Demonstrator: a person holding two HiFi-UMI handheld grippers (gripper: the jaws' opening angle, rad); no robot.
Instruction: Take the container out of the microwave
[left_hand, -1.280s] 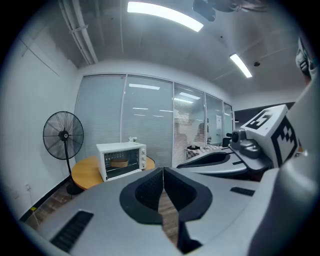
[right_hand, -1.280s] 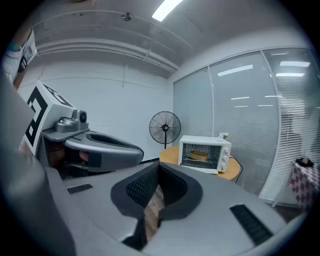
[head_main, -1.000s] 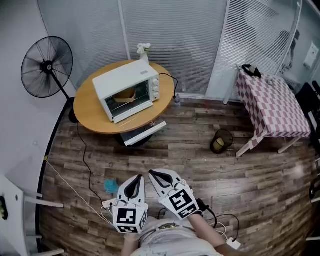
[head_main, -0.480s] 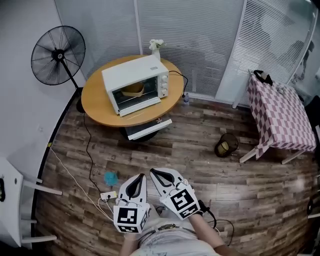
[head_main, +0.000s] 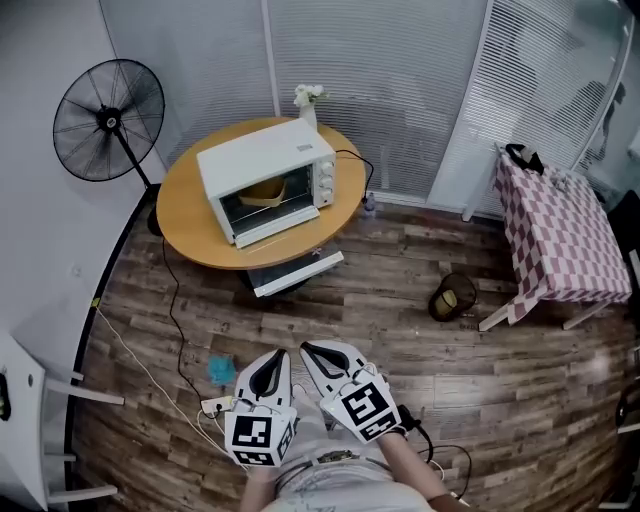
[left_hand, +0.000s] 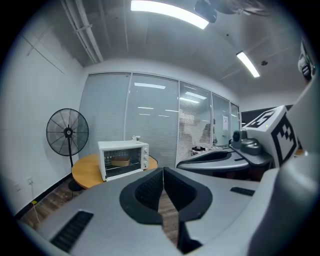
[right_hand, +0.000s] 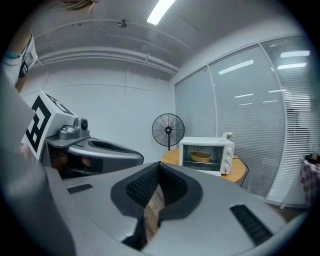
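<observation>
Container (head_main: 263, 192) inside microwave (head_main: 258, 158), well ahead of left hand-held gripper (head_main: 282, 354) and right hand-held gripper (head_main: 305, 349); both closed, empty.

floor: wood planks (head_main: 380, 320) | ahead of me: blind-covered glass wall (head_main: 400, 90) | my left: pedestal fan (head_main: 108, 120) | round wooden worktop (head_main: 182, 212) | my right: checkered table (head_main: 555, 240) | ceiling: strip lights (left_hand: 169, 13)

Fan (head_main: 108, 120) beside round table (head_main: 190, 215); checked table (head_main: 560, 235) apart.
</observation>
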